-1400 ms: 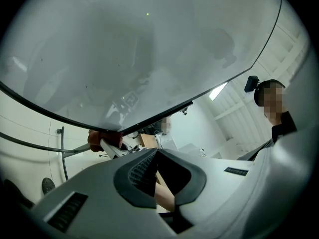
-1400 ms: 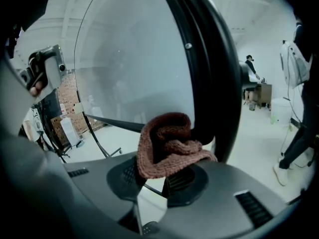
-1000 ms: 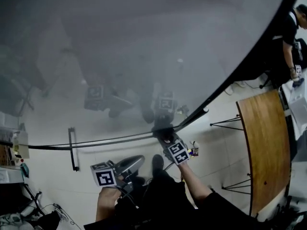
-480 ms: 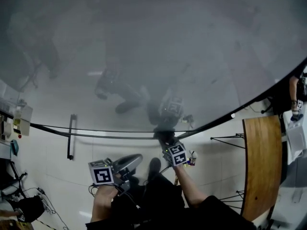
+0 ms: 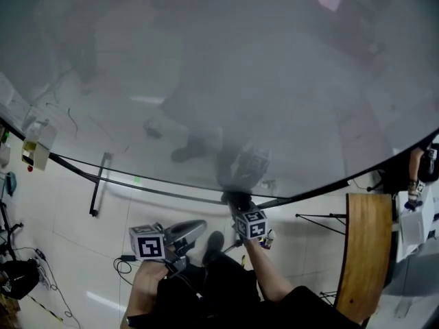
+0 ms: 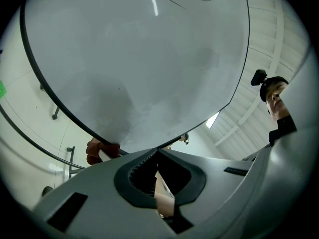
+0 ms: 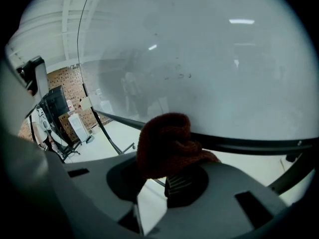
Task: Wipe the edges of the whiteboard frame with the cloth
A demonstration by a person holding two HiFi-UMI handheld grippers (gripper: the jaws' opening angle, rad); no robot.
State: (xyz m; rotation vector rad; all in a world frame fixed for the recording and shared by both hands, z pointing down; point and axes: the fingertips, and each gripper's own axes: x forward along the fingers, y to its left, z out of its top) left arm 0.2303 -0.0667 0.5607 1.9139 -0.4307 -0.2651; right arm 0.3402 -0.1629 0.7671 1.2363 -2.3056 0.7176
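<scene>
The whiteboard [image 5: 226, 74] fills the upper head view, and its black frame [image 5: 322, 189] curves along the bottom. My right gripper [image 5: 233, 199] is shut on a dark red knitted cloth [image 7: 164, 143] and holds it up against the bottom frame edge [image 7: 249, 144]. The left gripper view shows the same cloth [image 6: 97, 151] as a reddish lump at the frame [image 6: 55, 106]. My left gripper [image 5: 195, 226] hangs lower and to the left, away from the board. Its jaws [image 6: 157, 151] meet at the tips with nothing between them.
A wooden table [image 5: 363, 252] stands at the right, with a person [image 5: 415, 177] beyond it. A black stand bar [image 5: 98, 184] hangs under the board at the left. Cables [image 5: 41, 279] lie on the tiled floor at the lower left.
The head view has swung, so more of the board and the left floor shows. The right gripper stays with the cloth at the bottom frame edge. The left gripper has hardly moved.
</scene>
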